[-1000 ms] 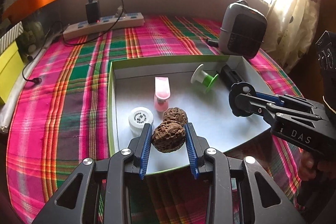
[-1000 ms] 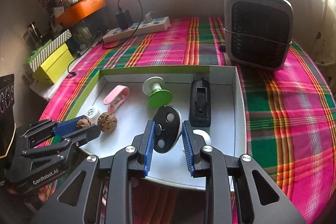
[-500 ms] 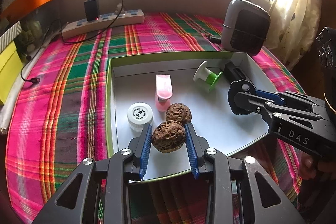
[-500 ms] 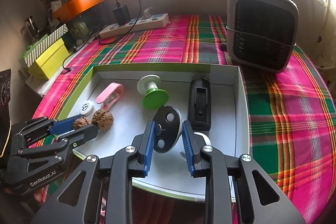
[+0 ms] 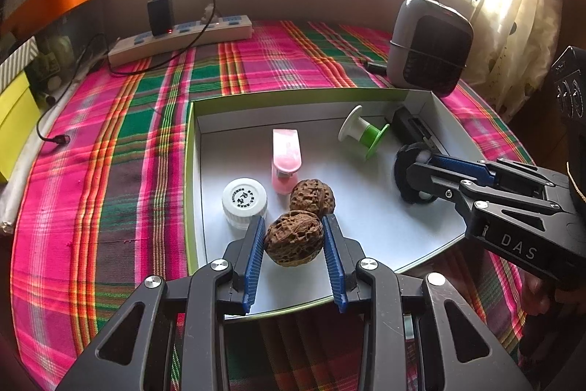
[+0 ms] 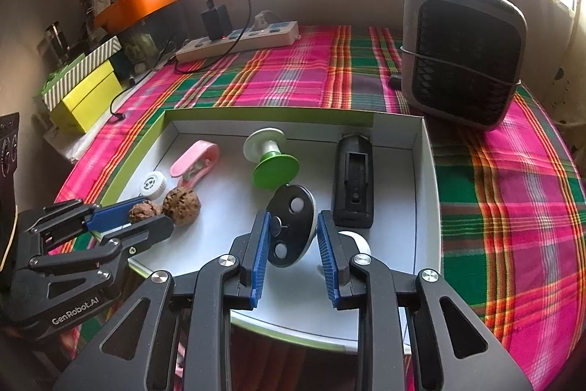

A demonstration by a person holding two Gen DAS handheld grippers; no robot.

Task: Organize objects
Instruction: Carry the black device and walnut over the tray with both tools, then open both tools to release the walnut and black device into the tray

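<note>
A shallow white box with a green rim [image 5: 190, 149] [image 6: 426, 171] lies on the plaid cloth. My left gripper [image 5: 295, 240] is shut on a brown walnut [image 5: 295, 239] just above the box floor, close to a second walnut [image 5: 311, 195]. In the right wrist view the left gripper [image 6: 143, 209] holds its walnut next to the other walnut [image 6: 182, 204]. My right gripper [image 6: 293, 231] is shut on a black oval disc with white dots [image 6: 291, 226] over the box; it also shows in the left wrist view [image 5: 412, 176].
In the box lie a white jar [image 5: 244, 200], a pink clip [image 5: 286, 158], a green and white spool [image 5: 362, 132] and a black holder [image 6: 352, 182]. A grey heater [image 6: 461, 54] stands back right, a power strip [image 5: 179, 37] at the back, yellow boxes [image 6: 88, 96] left.
Both grippers have moved down and forward over the box with their objects still held. The box contents have not moved.
</note>
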